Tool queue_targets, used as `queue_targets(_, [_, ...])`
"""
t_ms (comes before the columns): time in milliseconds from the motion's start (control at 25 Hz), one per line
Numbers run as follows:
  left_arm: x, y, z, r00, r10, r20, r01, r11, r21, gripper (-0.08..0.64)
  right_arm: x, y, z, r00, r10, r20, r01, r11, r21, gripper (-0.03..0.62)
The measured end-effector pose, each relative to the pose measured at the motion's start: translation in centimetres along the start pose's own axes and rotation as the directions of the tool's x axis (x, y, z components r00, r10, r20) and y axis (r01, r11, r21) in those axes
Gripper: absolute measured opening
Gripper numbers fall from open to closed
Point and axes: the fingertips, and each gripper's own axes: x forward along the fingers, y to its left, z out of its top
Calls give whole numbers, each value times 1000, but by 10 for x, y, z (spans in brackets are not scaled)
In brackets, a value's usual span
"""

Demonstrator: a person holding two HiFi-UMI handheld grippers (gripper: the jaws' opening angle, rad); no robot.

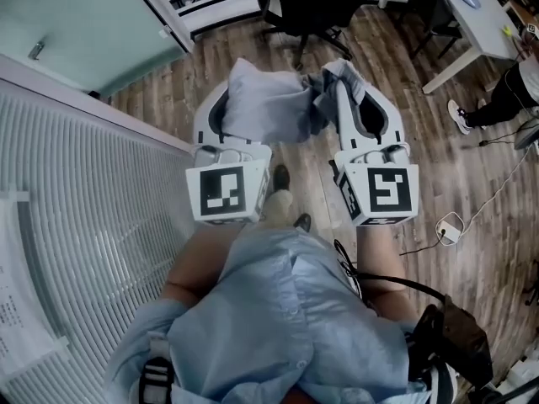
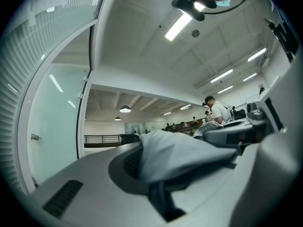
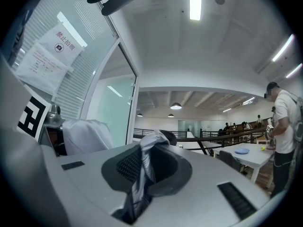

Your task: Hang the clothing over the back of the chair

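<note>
A pale grey-blue garment [image 1: 269,103] hangs bunched between my two grippers, held out level in front of the person's body. My left gripper [image 1: 229,99] is shut on one part of it; the cloth [image 2: 184,157] spills over the jaws in the left gripper view. My right gripper [image 1: 347,78] is shut on another part, and a twisted fold [image 3: 144,167] runs down between its jaws. The black office chair [image 1: 312,2] stands beyond the garment at the top of the head view, apart from it. Its dark back [image 3: 173,137] shows just behind the pinched fold.
A glass partition with slatted blinds [image 1: 76,183] runs along the left. A white desk [image 1: 467,23] stands at the far right, with a person [image 1: 505,91] beside it. A cable and plug [image 1: 449,228] lie on the wooden floor to the right.
</note>
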Motion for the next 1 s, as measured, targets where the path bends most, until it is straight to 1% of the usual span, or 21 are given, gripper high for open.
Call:
queue_targets(80, [18, 5, -7, 1000, -4, 3, 3, 1000, 11, 23, 16, -9, -4, 1000, -2, -6, 2, 1000, -2, 35])
queue_targets(280, [80, 15, -13, 1000, -16, 17, 17, 999, -28, 23, 68, -35, -10, 1000, 0, -12, 0, 1000, -6, 35])
queue_targets(520, [150, 57, -11, 999, -10, 47, 14, 997, -70, 23, 149, -46, -3, 1000, 0, 4, 0, 999, -42, 35])
queue_targets(640, [181, 74, -9, 996, -26, 82, 29, 999, -42, 23, 185, -53, 2, 1000, 0, 16, 1, 998, -62, 35])
queue_targets(720, [199, 84, -10, 995, -34, 95, 38, 999, -32, 23, 206, -57, 4, 1000, -3, 21, 4, 997, -71, 35])
queue_targets(840, [220, 98, -16, 996, -27, 90, 31, 999, -41, 23, 231, -59, 5, 1000, 1, 22, 1, 997, -83, 34])
queue_targets(1000, [239, 111, -21, 997, -10, 76, 16, 997, -80, 23, 254, -60, 4, 1000, 10, 18, -9, 995, -99, 35])
